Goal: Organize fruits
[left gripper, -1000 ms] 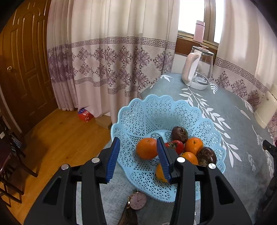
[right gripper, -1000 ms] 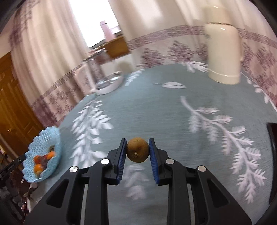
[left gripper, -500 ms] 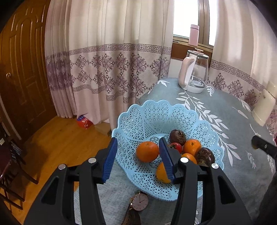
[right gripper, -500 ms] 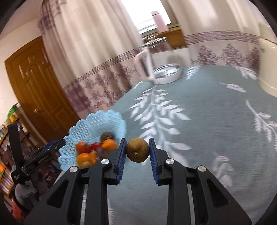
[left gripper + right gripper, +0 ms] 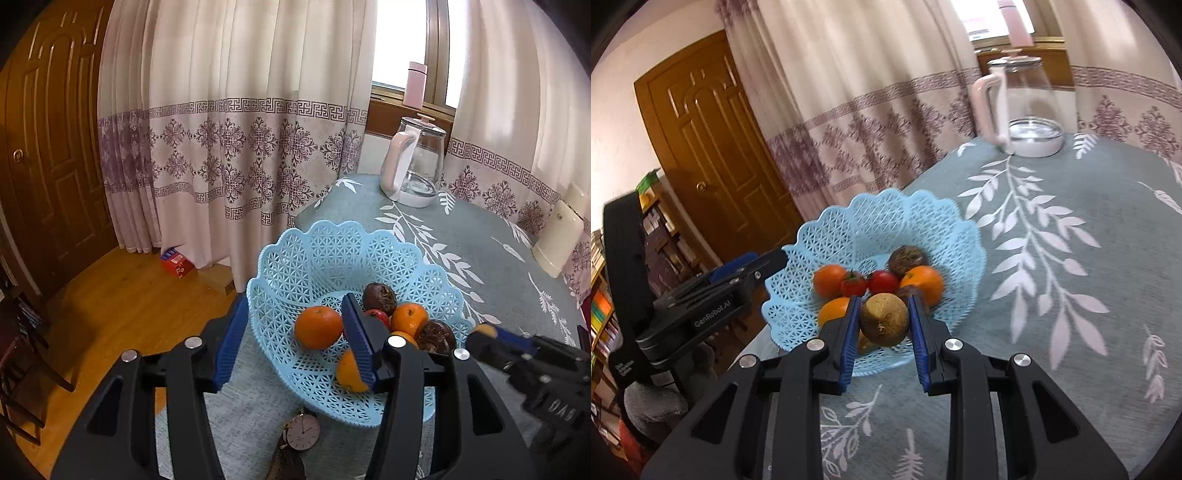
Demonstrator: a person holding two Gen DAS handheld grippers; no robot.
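A light blue lattice basket (image 5: 325,251) (image 5: 882,218) sits near the table's edge and holds several oranges, red tomatoes and dark brown fruits. My right gripper (image 5: 882,323) is shut on a brown kiwi (image 5: 884,319) and hovers at the basket's near rim. In the left wrist view that gripper (image 5: 487,334) comes in from the right, blurred. My left gripper (image 5: 291,339) stands open with its fingers astride the basket's left rim, and one orange (image 5: 318,327) shows between them.
A glass kettle with a pink handle (image 5: 413,166) (image 5: 1023,103) stands at the table's far end, a cream jug (image 5: 557,240) further right. A wristwatch (image 5: 303,434) lies just before the basket. Beyond the table's left edge are wooden floor, curtains and a door (image 5: 713,140).
My right gripper swung left with the kiwi and closed in on the basket, which now fills the view. The left gripper stayed open at the basket's rim, drifting only slightly.
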